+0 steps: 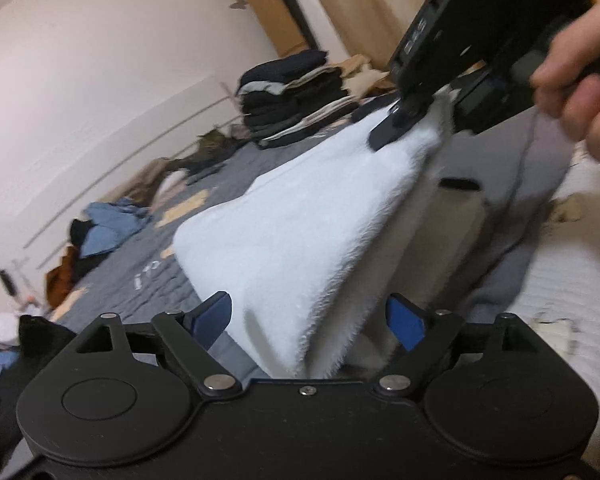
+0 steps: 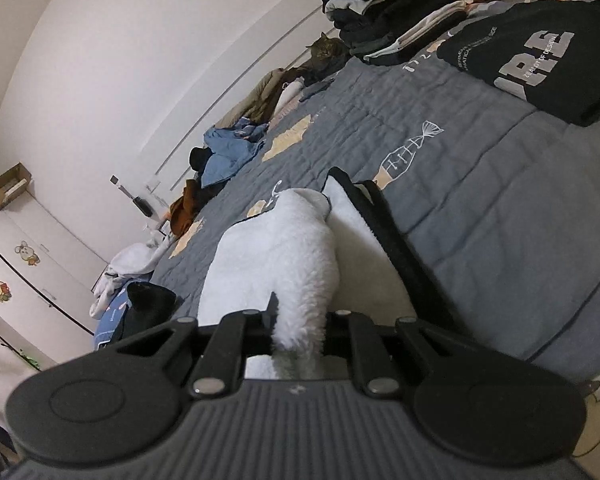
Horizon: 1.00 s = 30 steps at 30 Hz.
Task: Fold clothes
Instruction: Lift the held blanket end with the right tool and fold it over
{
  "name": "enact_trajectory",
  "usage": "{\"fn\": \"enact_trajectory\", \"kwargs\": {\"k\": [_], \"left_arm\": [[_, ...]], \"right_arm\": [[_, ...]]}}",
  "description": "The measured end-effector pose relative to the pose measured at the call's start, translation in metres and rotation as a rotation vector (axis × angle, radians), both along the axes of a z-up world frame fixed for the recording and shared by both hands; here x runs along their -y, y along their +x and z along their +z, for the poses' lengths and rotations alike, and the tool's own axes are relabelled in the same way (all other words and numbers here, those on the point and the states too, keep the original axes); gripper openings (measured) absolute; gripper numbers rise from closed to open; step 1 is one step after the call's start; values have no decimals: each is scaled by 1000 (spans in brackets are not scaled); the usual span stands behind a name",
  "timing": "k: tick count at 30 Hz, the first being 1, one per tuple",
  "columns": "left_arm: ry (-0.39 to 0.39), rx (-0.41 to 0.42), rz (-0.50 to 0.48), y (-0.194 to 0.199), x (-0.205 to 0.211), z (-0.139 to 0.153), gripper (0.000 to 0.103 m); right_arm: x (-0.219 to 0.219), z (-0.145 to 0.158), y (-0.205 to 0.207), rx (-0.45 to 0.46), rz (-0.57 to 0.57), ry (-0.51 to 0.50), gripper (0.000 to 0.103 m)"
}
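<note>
- The white fleece garment (image 1: 300,240) is fluffy, with black trim along one edge (image 2: 400,248).
- It is lifted off the grey bed cover, stretched out, with one part folded over.
- One end is bunched.

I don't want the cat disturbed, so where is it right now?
In the right wrist view the cat sits at the far edge of the bed by the wall, left of the pile of folded clothes.
</note>
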<state>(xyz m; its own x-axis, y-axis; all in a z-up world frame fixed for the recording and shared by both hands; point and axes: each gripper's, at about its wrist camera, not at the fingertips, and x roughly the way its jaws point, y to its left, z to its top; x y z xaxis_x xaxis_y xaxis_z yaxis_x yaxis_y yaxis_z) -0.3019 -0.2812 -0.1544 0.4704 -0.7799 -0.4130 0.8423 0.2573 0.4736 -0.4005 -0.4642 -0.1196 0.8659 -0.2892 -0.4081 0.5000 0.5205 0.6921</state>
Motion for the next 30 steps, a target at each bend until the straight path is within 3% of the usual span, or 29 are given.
{"fn": "enact_trajectory", "kwargs": {"k": [7, 12, 19, 24, 30], "left_arm": [[41, 0, 110, 25, 6, -10, 84], [144, 93, 81, 31, -10, -1, 85], [244, 123, 16, 28, -30, 5, 84], [174, 200, -58, 5, -42, 4, 84], [137, 287, -53, -4, -19, -16, 84]], "right_arm": [[7, -15, 1, -27, -38, 26, 13], [7, -19, -1, -43, -50, 30, 13], [7, -27, 1, -82, -40, 52, 13], [0, -27, 3, -84, -10, 56, 13], [-4, -24, 4, -45, -3, 79, 13]]}}
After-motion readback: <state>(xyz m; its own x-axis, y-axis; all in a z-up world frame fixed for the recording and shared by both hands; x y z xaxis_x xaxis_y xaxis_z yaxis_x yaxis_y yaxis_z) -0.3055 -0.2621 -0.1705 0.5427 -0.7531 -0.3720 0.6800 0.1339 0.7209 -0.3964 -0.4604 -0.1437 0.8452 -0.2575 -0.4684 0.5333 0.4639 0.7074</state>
